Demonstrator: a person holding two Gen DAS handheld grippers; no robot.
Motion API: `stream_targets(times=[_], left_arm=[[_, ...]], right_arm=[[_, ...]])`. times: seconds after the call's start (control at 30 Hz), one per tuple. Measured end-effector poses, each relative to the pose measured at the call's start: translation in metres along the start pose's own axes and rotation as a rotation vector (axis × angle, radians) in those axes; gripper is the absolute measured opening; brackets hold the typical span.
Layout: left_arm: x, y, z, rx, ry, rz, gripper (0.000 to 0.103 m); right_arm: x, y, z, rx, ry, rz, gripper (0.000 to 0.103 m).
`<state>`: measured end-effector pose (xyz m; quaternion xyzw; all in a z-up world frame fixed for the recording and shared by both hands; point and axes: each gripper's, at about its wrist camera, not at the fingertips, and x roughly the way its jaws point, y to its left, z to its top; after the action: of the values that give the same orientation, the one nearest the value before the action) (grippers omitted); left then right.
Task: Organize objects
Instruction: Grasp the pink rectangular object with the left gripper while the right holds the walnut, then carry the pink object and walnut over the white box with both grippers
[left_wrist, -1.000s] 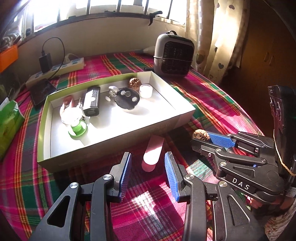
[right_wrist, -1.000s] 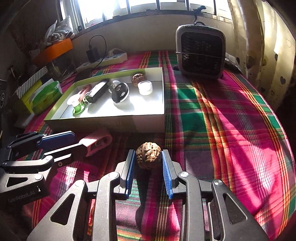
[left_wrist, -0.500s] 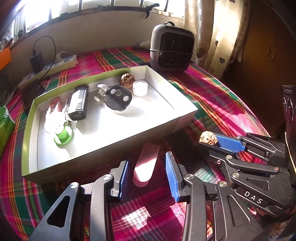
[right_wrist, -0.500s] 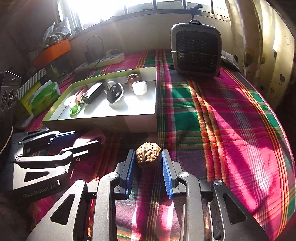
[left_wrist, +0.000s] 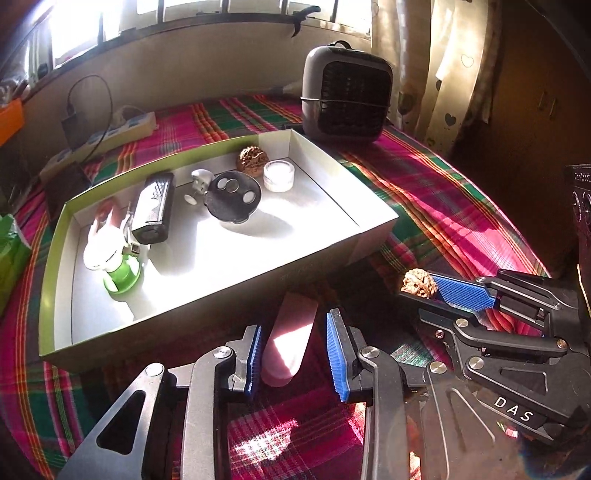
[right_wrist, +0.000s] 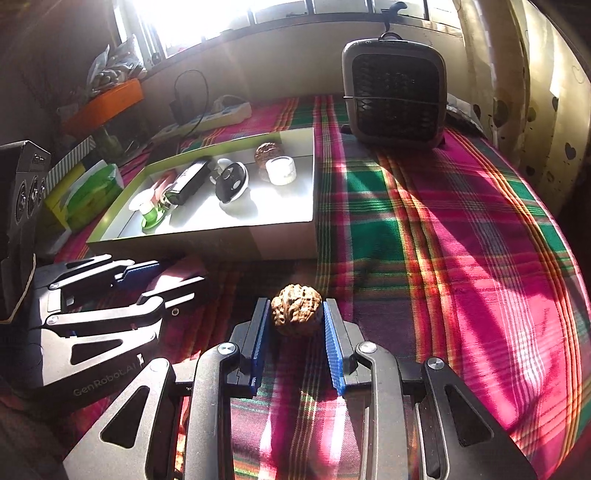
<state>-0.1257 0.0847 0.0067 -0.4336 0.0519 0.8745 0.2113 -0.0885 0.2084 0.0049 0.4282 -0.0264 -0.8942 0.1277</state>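
Note:
On the plaid cloth, just in front of the white box with a green rim (left_wrist: 373, 218), lies a pink tube-shaped object (left_wrist: 288, 339). My left gripper (left_wrist: 295, 358) straddles it with jaws closing; a gap still shows at the right pad. From the right wrist view this left gripper (right_wrist: 155, 277) sits low at the left, around the pink object (right_wrist: 177, 273). My right gripper (right_wrist: 295, 308) is shut on a brown walnut (right_wrist: 295, 310), held a little above the cloth. The left wrist view shows the held walnut (left_wrist: 419, 282) in the right gripper (left_wrist: 421, 291), right of the box.
The box (right_wrist: 280, 243) holds a second walnut (left_wrist: 252, 158), a white jar (left_wrist: 279, 175), a black round piece (left_wrist: 232, 197), a black device (left_wrist: 153, 208) and a green-based item (left_wrist: 122, 273). A grey fan (left_wrist: 347, 99) stands behind. A power strip (left_wrist: 122, 125) lies at the back left.
My left gripper has come forward and down around the pink object, and its jaws have narrowed. The right gripper keeps its hold on the walnut and stays put.

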Motion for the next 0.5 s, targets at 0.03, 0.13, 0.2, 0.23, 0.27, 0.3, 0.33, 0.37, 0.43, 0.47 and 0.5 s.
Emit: stream_targets(times=[0.03,0.13,0.2,0.23,0.27,0.3,0.33,0.37,0.43,0.47,0.5], left_arm=[[0.0000,0.0001,0.0001,-0.001,0.000,0.005,0.026],[0.0000,0.0002,0.0000,-0.001,-0.002,0.015,0.024],[0.0001,-0.0001,-0.0006,0.002,-0.004,0.023,0.022],[0.0001,0.0001,-0.0006,0.000,-0.004,0.028,0.022],[0.0000,0.0004,-0.0006,-0.002,-0.005,0.032,0.020],[-0.0001,0.0006,-0.0009,-0.004,-0.005,0.035,0.018],[-0.0001,0.0012,-0.0009,-0.007,-0.005,0.038,0.017],[-0.0002,0.0018,-0.0008,-0.009,-0.005,0.040,0.016],[-0.0005,0.0024,-0.0009,-0.014,-0.004,0.039,0.016],[-0.0006,0.0023,-0.0010,-0.015,-0.005,0.040,0.016],[-0.0007,0.0021,-0.0014,-0.015,-0.006,0.042,0.016]], right_arm=[[0.0000,0.0001,-0.0001,-0.001,0.000,0.001,0.030],[0.0003,-0.0003,0.0001,0.000,0.000,0.005,0.030],[0.0002,-0.0005,0.0003,0.000,0.000,0.006,0.030],[0.0003,-0.0006,0.0003,0.000,0.000,0.006,0.030],[0.0003,-0.0006,0.0003,0.000,0.001,0.006,0.030],[0.0002,-0.0006,0.0003,0.000,0.000,0.006,0.030],[0.0002,-0.0006,0.0003,0.000,0.000,0.007,0.030],[0.0002,-0.0009,0.0004,0.000,0.000,0.007,0.030],[-0.0001,-0.0008,0.0004,0.000,-0.001,0.007,0.030],[0.0000,-0.0008,0.0004,0.000,-0.001,0.007,0.030],[0.0002,-0.0010,0.0006,0.000,0.000,0.007,0.030]])
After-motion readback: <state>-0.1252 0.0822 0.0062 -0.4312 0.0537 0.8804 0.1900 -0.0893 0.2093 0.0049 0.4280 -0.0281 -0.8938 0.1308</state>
